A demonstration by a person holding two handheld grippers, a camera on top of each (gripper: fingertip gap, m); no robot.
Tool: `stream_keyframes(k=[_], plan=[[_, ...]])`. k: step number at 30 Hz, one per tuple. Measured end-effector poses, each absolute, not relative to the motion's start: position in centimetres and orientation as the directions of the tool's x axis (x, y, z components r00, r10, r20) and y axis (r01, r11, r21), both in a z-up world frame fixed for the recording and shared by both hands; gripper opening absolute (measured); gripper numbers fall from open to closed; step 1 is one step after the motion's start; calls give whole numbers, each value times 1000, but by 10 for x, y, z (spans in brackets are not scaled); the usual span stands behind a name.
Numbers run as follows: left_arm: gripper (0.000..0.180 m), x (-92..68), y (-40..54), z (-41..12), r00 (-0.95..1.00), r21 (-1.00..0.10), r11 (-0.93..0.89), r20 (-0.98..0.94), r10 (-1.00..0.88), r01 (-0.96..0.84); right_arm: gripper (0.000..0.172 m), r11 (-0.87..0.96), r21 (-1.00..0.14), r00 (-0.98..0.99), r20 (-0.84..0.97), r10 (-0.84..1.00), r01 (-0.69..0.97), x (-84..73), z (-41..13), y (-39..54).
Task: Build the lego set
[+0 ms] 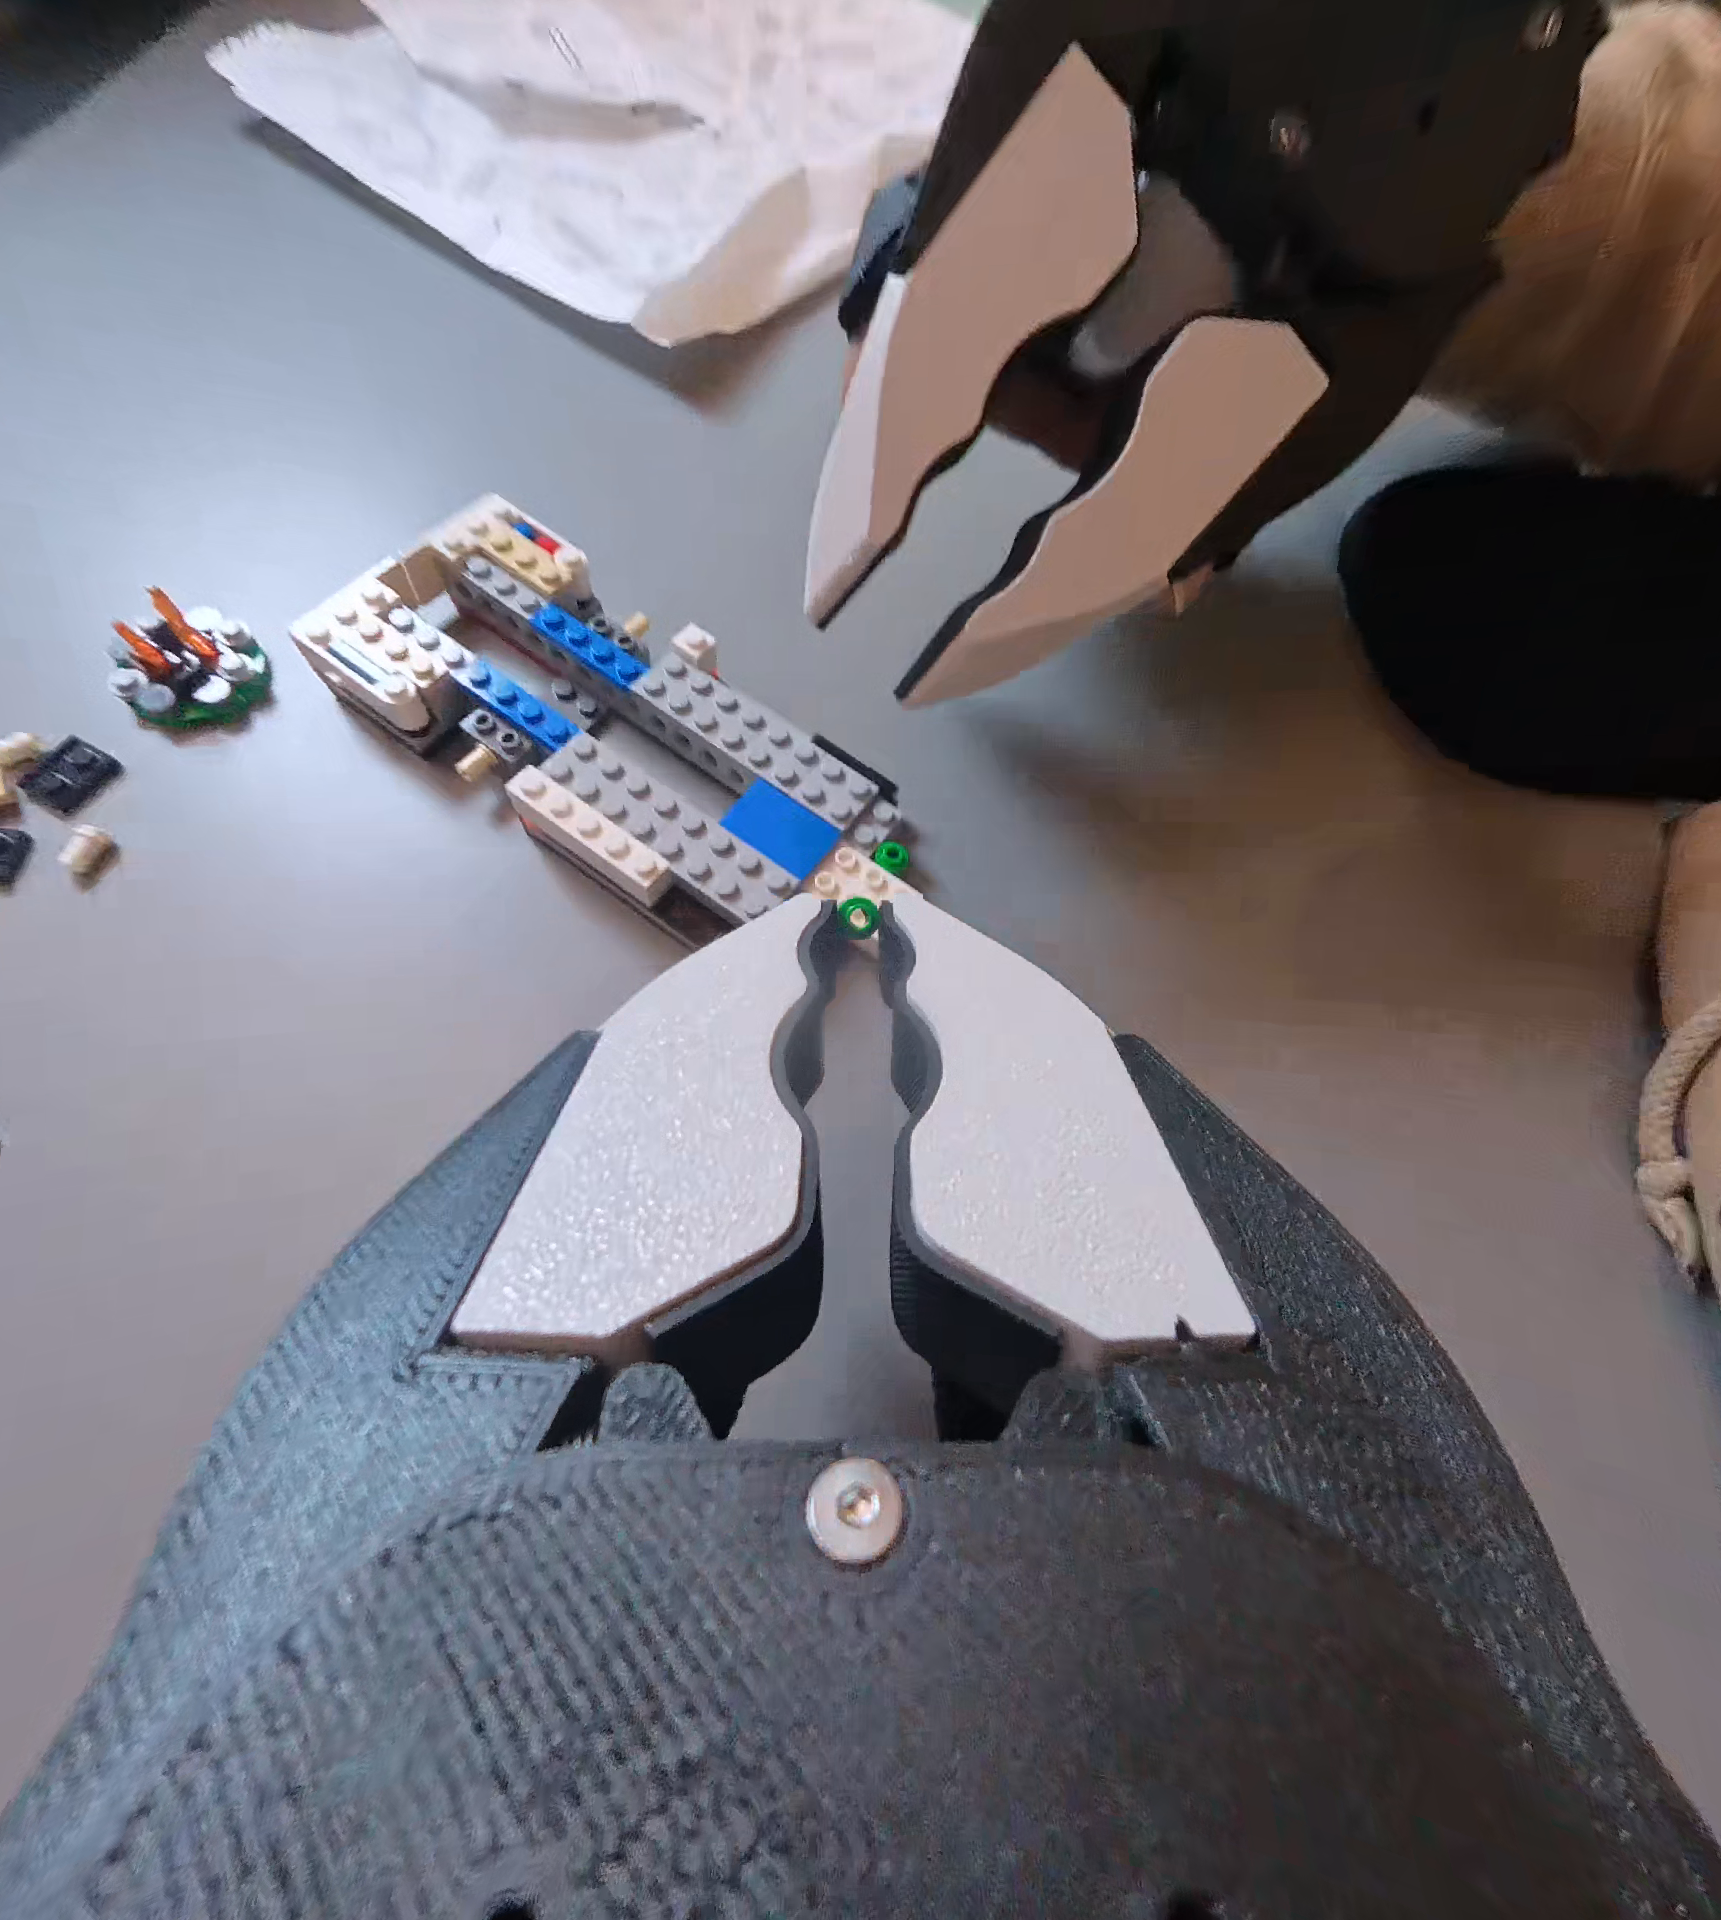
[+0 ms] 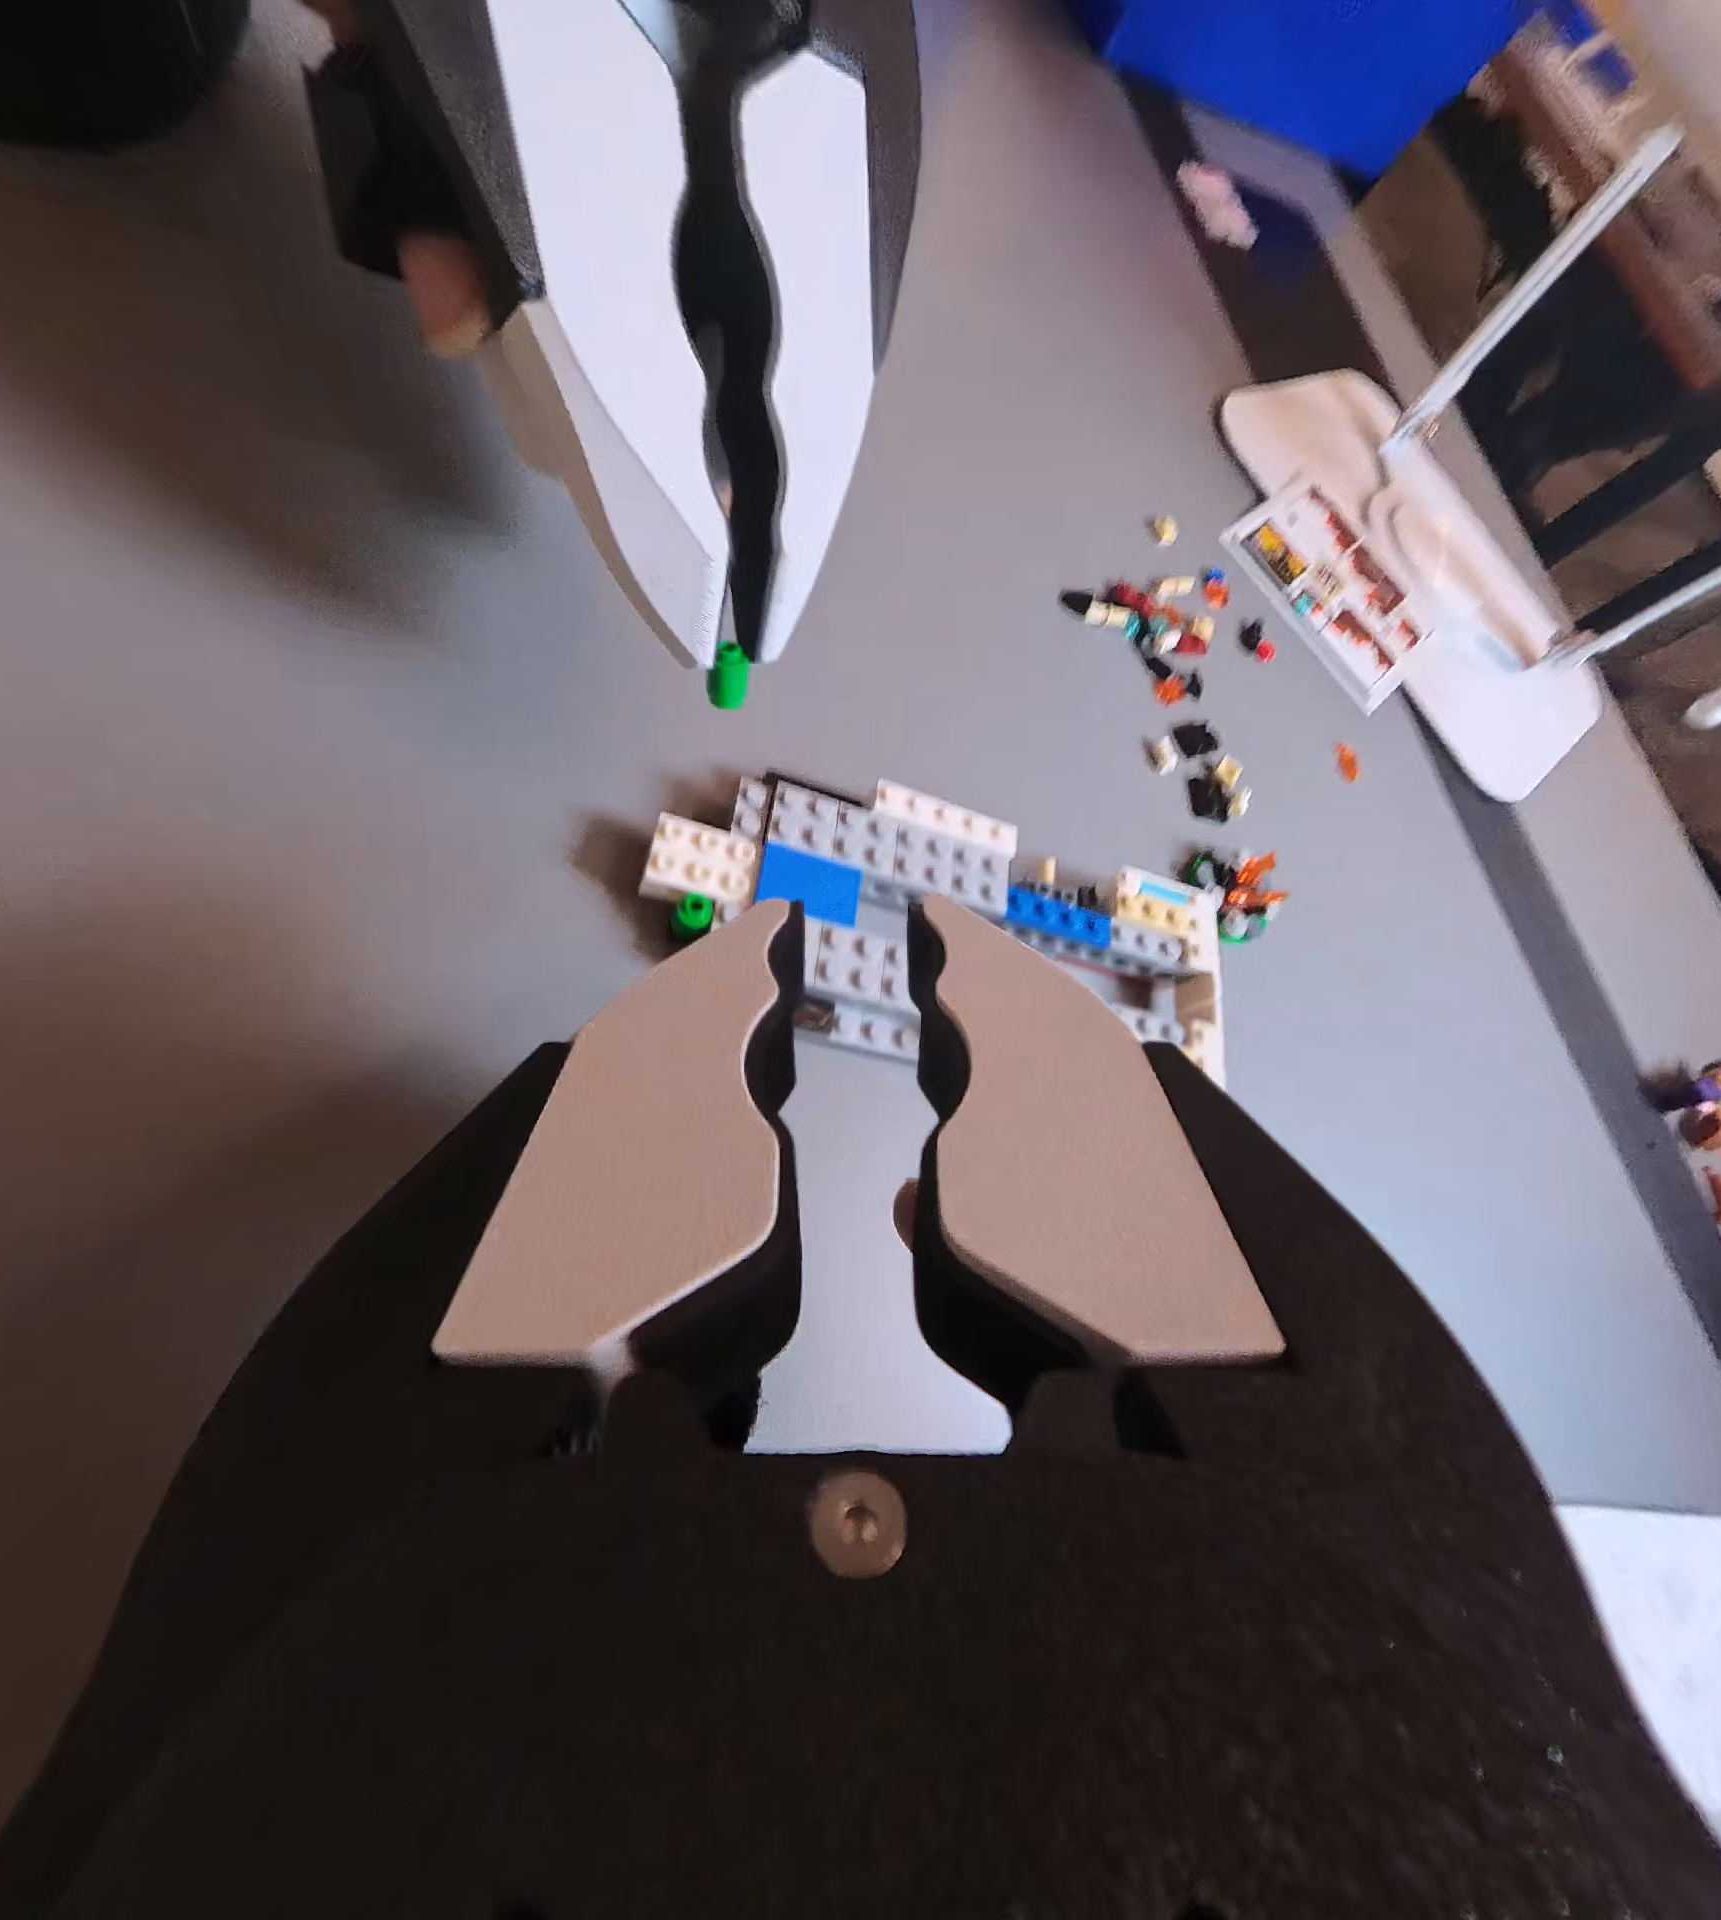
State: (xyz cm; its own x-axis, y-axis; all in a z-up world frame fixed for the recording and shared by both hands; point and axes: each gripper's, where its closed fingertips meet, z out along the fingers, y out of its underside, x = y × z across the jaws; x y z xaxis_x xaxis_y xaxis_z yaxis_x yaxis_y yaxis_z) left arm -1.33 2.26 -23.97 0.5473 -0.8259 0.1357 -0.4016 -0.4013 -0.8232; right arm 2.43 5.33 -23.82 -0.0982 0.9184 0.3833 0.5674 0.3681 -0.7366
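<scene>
My left gripper [image 1: 858, 918] is shut on a small round green brick [image 1: 857, 918], held above the near end of a long grey, blue and white brick model [image 1: 690, 748] on the grey table [image 1: 212, 1091]. The right wrist view shows the same green brick [image 2: 728, 675] pinched at the left gripper's fingertips [image 2: 737, 649], above the model [image 2: 897, 862]. A second green round brick [image 1: 892, 856] sits on the model's cream end plate [image 1: 861, 878]; it also shows in the right wrist view [image 2: 692, 916]. My right gripper [image 2: 856, 914] is open and empty above the model, and shows in the left wrist view [image 1: 861, 655].
Loose small bricks [image 1: 4, 810] and a small round green build with orange pieces [image 1: 196, 675] lie left of the model. Crumpled white paper [image 1: 575, 156] lies at the back. A beige garment and a dark object [image 1: 1583, 634] lie to the right. A white tray with parts [image 2: 1355, 582] stands near the table edge. Left tips to right tips: about 5 centimeters.
</scene>
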Motion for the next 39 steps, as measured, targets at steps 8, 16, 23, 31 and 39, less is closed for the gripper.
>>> stream_keyframes(k=[8, 16, 23, 31, 39], plan=[[7, -4, 26, -270, 537, -773, -342, 3, -844, -534, 25, 383, -685, -200, 334, 921, 620, 24, -261, 52], [7, -3, 29, -273, 530, -773, -282, -81, -844, -568, 32, 347, -686, -287, 205, 936, 640, 8, -263, 56], [7, -1, 30, -273, 522, -781, -241, -125, -844, -577, 37, 273, -664, -324, 48, 945, 696, 9, -270, 48], [7, -1, 31, -273, 522, -792, -223, -139, -841, -569, 47, 263, -639, -310, 40, 950, 723, 10, -271, 42], [7, 0, 32, -273, 528, -800, -235, -117, -841, -552, 62, 190, -627, -164, 100, 981, 755, 3, -281, 40]])
